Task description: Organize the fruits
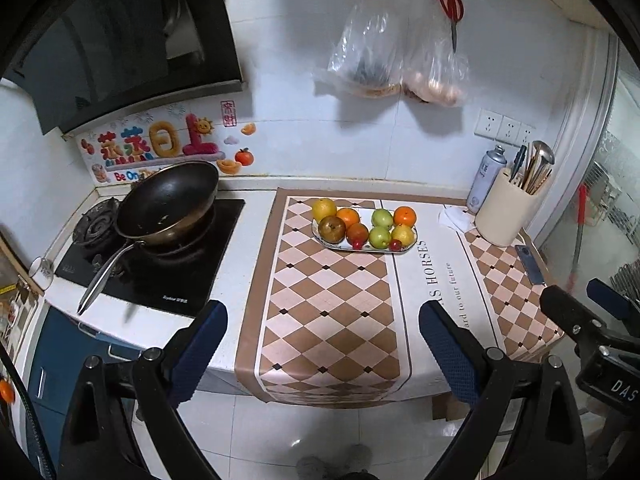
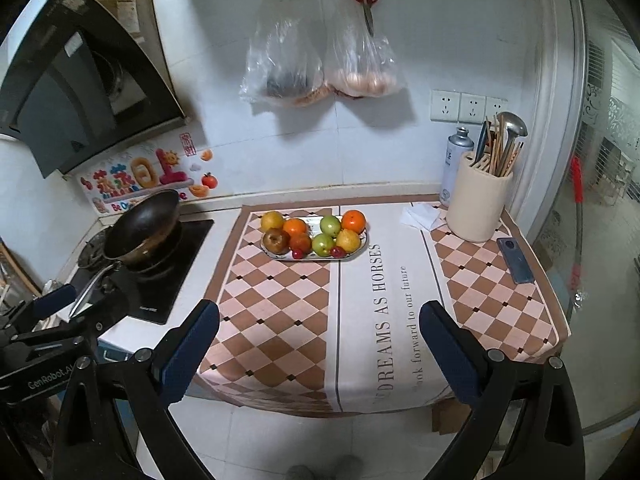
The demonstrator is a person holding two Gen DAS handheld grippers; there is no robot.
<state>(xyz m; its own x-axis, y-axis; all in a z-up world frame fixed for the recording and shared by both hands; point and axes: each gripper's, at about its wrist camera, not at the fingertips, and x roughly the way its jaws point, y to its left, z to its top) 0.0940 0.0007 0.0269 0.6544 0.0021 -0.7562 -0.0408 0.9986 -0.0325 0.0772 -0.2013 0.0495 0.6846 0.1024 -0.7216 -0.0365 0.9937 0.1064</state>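
A white oblong plate [image 1: 412,240] [image 2: 362,246] sits at the back of the checkered cloth, holding several fruits: oranges [image 1: 405,216] [image 2: 353,221], green apples [image 1: 380,237] [image 2: 323,243], yellow fruits [image 1: 324,209] [image 2: 272,220], a brown pear [image 1: 332,229] [image 2: 276,240] and small red fruits [image 1: 395,245] [image 2: 337,252]. My left gripper [image 1: 322,340] is open and empty, held back over the counter's front edge. My right gripper [image 2: 320,340] is open and empty, also held back from the plate. Each gripper shows at the edge of the other's view.
A black wok [image 1: 168,204] [image 2: 144,226] sits on the stove at left. A cream utensil holder [image 1: 506,212] [image 2: 478,204], a spray can [image 1: 486,178], a phone [image 2: 516,260] and tissue [image 2: 420,216] lie at right. Bags [image 2: 320,60] and scissors hang on the wall.
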